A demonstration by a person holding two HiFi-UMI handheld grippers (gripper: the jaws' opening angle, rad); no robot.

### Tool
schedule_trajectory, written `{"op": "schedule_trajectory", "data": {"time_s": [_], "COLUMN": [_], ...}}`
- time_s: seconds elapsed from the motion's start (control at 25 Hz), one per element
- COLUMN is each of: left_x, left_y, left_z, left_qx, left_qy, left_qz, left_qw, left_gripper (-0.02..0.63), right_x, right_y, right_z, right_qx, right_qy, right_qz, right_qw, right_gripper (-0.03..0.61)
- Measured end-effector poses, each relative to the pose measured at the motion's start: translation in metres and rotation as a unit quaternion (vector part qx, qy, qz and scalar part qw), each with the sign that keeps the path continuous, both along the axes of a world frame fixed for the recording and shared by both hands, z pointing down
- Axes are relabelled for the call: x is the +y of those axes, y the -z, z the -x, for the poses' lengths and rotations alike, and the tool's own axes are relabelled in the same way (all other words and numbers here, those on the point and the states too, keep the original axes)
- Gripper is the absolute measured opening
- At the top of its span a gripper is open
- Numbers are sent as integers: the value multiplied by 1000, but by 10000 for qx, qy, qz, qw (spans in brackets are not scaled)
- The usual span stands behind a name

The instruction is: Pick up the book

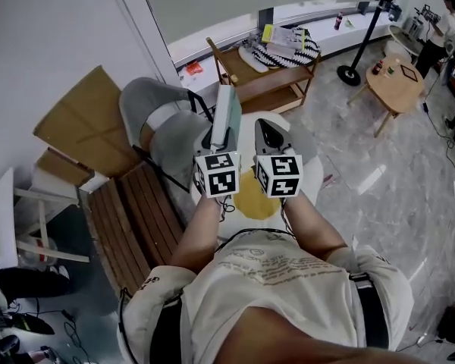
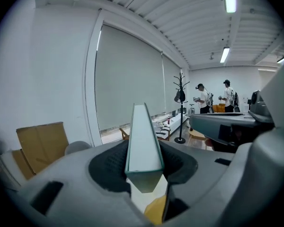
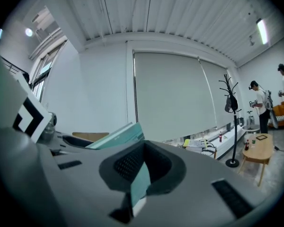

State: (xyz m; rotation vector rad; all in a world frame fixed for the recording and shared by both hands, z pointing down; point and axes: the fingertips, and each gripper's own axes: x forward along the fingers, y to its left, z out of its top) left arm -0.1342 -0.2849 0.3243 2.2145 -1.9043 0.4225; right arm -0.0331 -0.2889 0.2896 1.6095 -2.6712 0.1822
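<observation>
Left claw: closed partway on the teal-covered hardback book, which is clamped edge-on and juts toward twelve o'clock.
Right claw: at three o'clock of the left; jaws nearly together, a thin teal strip seen between; a grip cannot be told.
Progress: the book is held clear above the round white worktop; the pick-up is judged done.

Fig. 1, my rig. Left gripper and right gripper: grey shells, black dimpled pads, each with a white cube of black square markers. Wearer: pale short-sleeved T-shirt with faint chest print; dark straps at both sides.
</observation>
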Motion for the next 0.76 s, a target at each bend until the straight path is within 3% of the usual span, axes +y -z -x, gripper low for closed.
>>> {"op": "schedule_trajectory", "data": {"time_s": [0.76], "left_x": [1], "left_y": [2], "left_z": [0], "left_qx": [-20], "left_qy": [-60], "left_qz": [30], "left_qw": [10000], "left_gripper": [181], "right_x": [-10], "right_y": [2], "right_z": [0], "right_qx": [-91], "right_qy": [33], "right_qz": [-90], "right_qw": [9999], "right_gripper": [26]}}
